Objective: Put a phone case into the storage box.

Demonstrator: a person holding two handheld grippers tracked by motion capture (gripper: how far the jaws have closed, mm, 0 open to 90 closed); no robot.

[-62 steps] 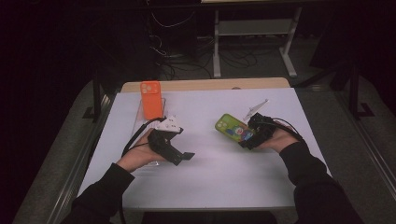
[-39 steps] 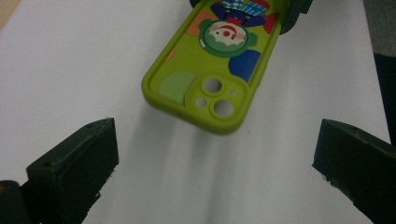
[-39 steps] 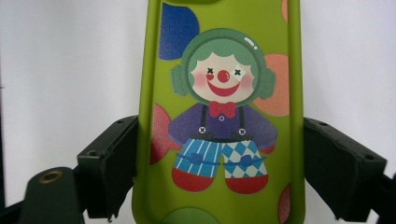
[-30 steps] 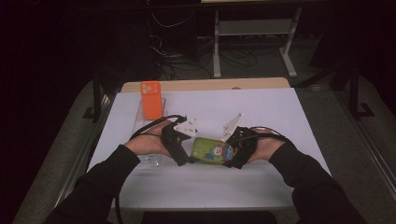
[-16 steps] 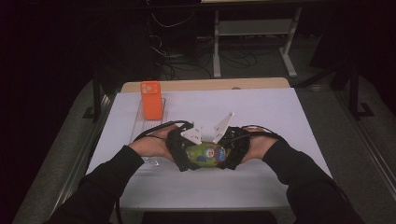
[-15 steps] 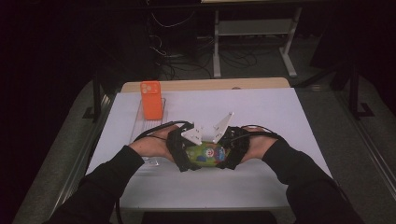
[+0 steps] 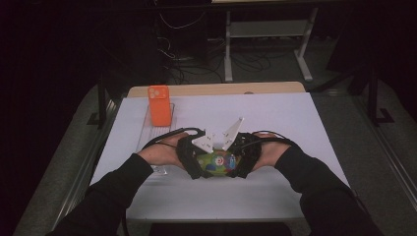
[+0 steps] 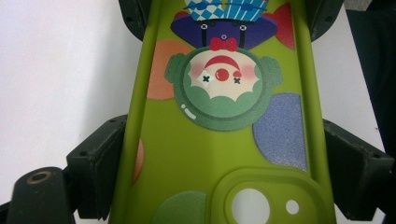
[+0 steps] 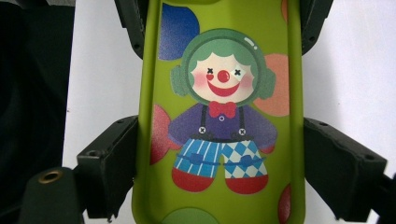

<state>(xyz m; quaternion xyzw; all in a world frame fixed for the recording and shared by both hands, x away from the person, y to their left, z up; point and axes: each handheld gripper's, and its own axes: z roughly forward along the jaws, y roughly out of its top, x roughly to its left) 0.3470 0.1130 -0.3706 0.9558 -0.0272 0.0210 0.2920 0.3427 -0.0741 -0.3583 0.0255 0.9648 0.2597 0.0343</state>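
Phone case (image 7: 217, 162), green with a cartoon clown printed on it, sits low and central over the white surface (image 7: 295, 118), held between the 2 grippers.

At the far left of the high view, an orange phone (image 7: 159, 104) stands upright at the back end of a clear tray (image 7: 147, 135) that lies on the surface, well apart from the case. Just right of the tray, the person's left hand (image 7: 160, 151) holds the left gripper (image 7: 194, 164), whose black fingers close on the left end of the case. In the left gripper view the case (image 8: 224, 116) runs up the middle with the clown upside down and the round camera cutout nearest the lens; the fingers (image 8: 100, 165) press against both long edges, clamped on it.

On top of the grippers 2 grey 3-cornered plates tilt toward each other above the case.

Further right, the right gripper (image 7: 241, 162) grips the other end of the case, held by the right hand (image 7: 268, 152). In the right gripper view the clown on the case (image 9: 222, 116) is upright, and the fingers (image 9: 109, 163) bear on both long edges, clamped there too. The opposite gripper's fingers show at the top of each gripper view, on the far end of the case.
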